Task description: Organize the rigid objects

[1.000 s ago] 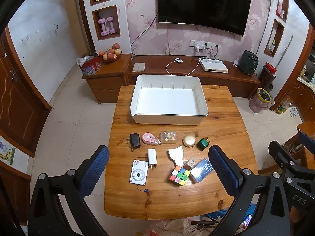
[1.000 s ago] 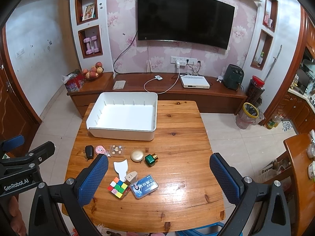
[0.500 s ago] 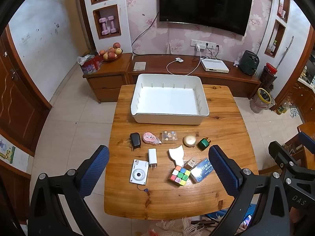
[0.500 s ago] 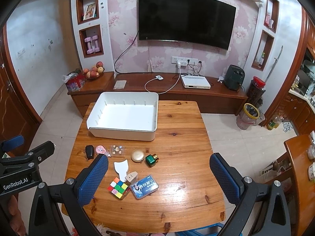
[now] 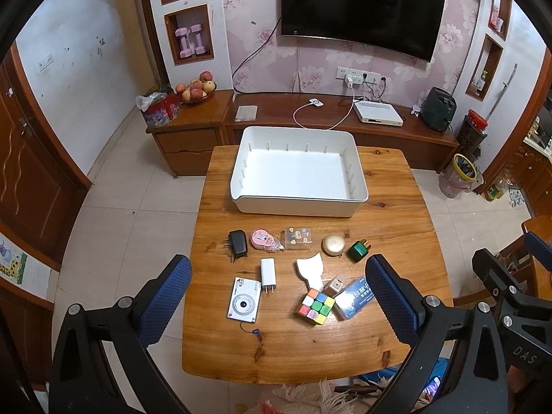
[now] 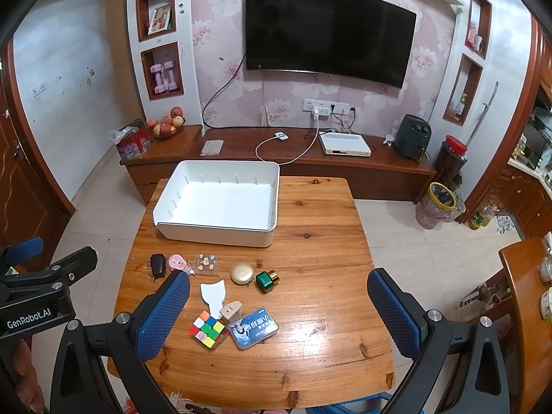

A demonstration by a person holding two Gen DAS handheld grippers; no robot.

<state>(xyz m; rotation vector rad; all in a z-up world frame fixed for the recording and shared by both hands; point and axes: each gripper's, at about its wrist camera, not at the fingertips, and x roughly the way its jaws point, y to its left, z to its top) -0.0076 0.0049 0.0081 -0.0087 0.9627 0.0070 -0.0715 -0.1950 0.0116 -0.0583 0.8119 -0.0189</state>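
Both tongs, left (image 5: 277, 305) and right (image 6: 278, 314), hover wide open and empty, so lower one squarely over the cube (image 5: 314, 306) just ahead before lifting it to the tray (image 5: 358, 186) beyond.

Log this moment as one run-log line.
left tool open, empty | right tool open, empty | white bin empty | items on table

On my feed I count one white plastic bin (image 5: 298, 172), two chargers, black (image 5: 238, 242) and white (image 5: 268, 272), one white compact camera (image 5: 244, 299), one multicoloured puzzle cube (image 5: 314, 306), one round gold case (image 5: 333, 244), one green bottle (image 5: 358, 250).
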